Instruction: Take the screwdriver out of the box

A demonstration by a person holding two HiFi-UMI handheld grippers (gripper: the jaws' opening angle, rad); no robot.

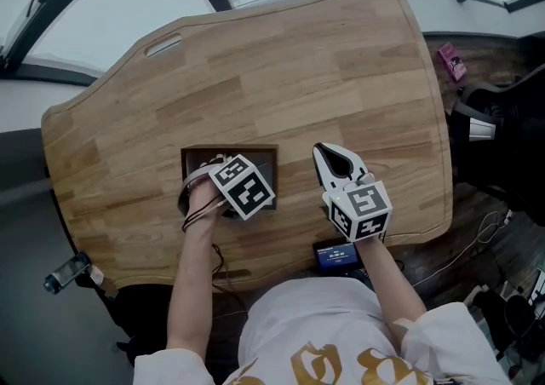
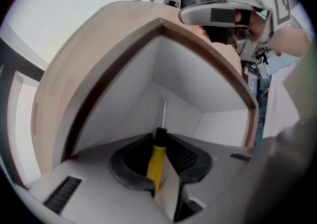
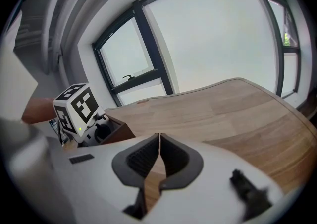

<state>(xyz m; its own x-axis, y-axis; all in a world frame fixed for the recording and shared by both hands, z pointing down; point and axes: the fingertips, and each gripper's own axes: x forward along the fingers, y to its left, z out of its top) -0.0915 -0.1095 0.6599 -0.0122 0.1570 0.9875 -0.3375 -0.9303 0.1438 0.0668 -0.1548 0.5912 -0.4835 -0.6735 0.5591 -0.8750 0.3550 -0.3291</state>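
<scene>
A brown-rimmed open box [image 1: 271, 153] with white inner walls [image 2: 188, 74] stands on the wooden table [image 1: 324, 60] near its front edge. My left gripper [image 2: 159, 139] points straight down into it, its marker cube [image 1: 243, 187] covering the box's left half in the head view. The screwdriver [image 2: 157, 161], with a yellow handle, black collar and thin steel shaft, lies between the jaws, which press on it at the collar. My right gripper [image 1: 328, 153] hovers over bare wood to the right of the box, shut and empty, its jaws meeting [image 3: 159, 139].
A small device with a blue screen [image 1: 337, 254] sits at the table's front edge by the person's body. A black chair [image 1: 502, 136] and a pink item [image 1: 451, 61] lie beyond the right edge. Bare wood spreads behind and right of the box.
</scene>
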